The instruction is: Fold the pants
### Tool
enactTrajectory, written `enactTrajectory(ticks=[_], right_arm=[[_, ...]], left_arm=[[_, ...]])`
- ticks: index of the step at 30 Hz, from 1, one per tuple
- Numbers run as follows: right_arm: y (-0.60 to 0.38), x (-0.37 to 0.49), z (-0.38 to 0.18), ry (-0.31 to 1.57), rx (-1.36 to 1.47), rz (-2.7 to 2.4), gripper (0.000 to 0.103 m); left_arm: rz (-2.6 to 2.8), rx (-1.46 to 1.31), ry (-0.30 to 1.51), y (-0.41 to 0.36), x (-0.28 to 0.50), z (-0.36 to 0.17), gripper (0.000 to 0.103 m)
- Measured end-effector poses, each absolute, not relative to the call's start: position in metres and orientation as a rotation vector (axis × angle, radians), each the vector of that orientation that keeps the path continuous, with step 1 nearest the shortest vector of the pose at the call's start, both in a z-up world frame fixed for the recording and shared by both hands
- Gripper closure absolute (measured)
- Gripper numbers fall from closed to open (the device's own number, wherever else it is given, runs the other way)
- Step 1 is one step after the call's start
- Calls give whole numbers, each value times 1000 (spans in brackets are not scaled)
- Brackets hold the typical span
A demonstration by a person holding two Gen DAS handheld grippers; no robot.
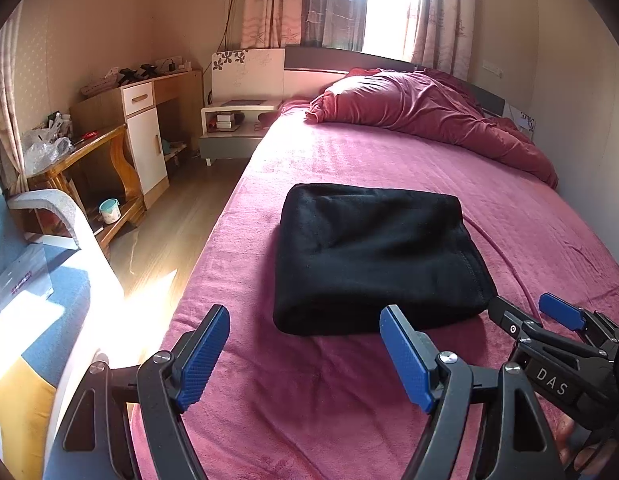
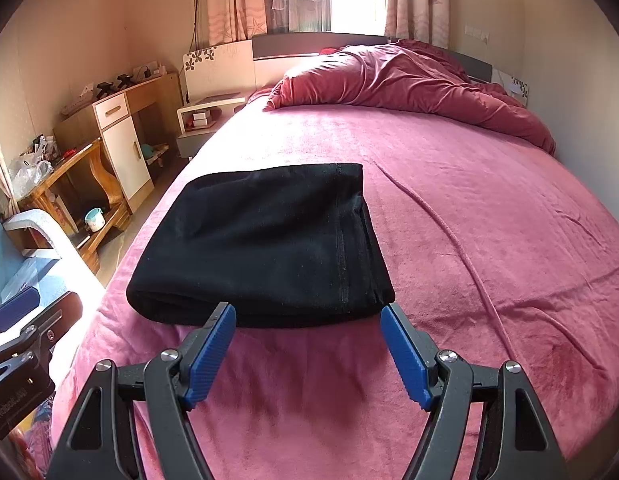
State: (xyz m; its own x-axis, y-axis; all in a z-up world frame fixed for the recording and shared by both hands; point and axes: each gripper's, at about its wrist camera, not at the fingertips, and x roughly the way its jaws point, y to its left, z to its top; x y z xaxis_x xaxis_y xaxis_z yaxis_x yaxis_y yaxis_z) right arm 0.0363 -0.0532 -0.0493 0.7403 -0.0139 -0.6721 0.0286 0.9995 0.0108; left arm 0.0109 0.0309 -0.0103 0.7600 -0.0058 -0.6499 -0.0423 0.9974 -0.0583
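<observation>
Folded black fleece pants [image 2: 261, 244]: compact rectangle, near-left area of pink plush bed cover [image 2: 489, 208]. Left gripper [image 1: 305, 354]: blue-padded fingers wide apart, empty, just near of pants. Right gripper [image 2: 308, 350]: fingers wide, empty, tips at pants' near edge.

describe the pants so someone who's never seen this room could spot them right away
Start at the big bed with the pink cover. On its near end, toward the left edge, lies the black pants, folded into a thick rectangle. It is the only black thing on the bed; the heaped red quilt lies far off by the headboard.
</observation>
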Motion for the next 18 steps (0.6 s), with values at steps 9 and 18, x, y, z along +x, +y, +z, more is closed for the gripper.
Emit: enactTrajectory(ticks=[9, 18], right_arm=[[-53, 36, -49, 739, 19, -22, 27], [-53, 35, -48, 734, 11, -20, 27]], left_arm=[[33, -70, 704, 32, 10, -9, 24], [36, -69, 701, 32, 8, -6, 24]])
